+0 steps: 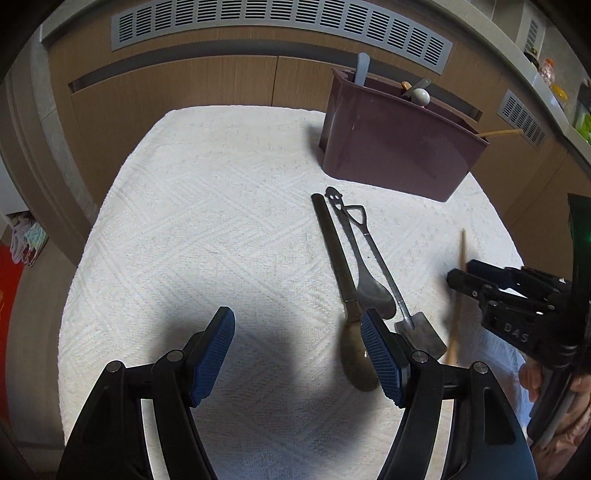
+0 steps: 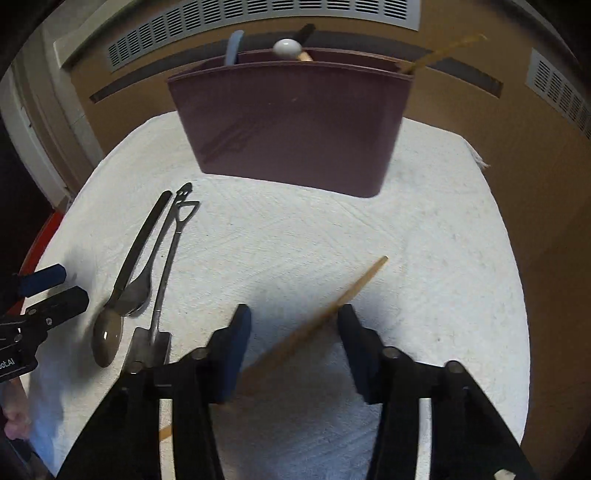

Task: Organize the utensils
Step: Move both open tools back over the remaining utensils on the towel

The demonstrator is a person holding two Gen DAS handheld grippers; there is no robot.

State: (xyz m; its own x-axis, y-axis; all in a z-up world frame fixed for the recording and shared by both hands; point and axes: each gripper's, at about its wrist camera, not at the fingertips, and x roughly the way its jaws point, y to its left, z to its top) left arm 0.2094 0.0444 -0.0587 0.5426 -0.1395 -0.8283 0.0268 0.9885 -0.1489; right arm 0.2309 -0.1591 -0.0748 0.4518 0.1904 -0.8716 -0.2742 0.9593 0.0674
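- The right gripper (image 2: 293,334) stands wide, its two dark fingers well apart; a wooden chopstick (image 2: 332,306) lies slantwise between them, and its blur hides whether it touches either pad.
- The chopstick's far end points ahead and to the right of this gripper, its near end passes under the left finger.
- The left gripper (image 1: 297,341) is also spread wide, with nothing between its blue pads (image 1: 212,349).
- Just beside its right finger lies a large spoon (image 1: 356,354), bowl nearest the gripper, handle running forward.
- Touching that spoon lie a smaller spoon (image 1: 373,291) with a face-shaped handle end and a shovel-shaped spoon (image 1: 419,334), all three close together.
- All rest on a white textured cloth (image 1: 207,229).
- Farther ahead, right of the left gripper, stands a maroon utensil holder (image 1: 399,147) with several handles sticking out of it.
- Behind it runs a wooden panel with a vent grille (image 1: 280,33).
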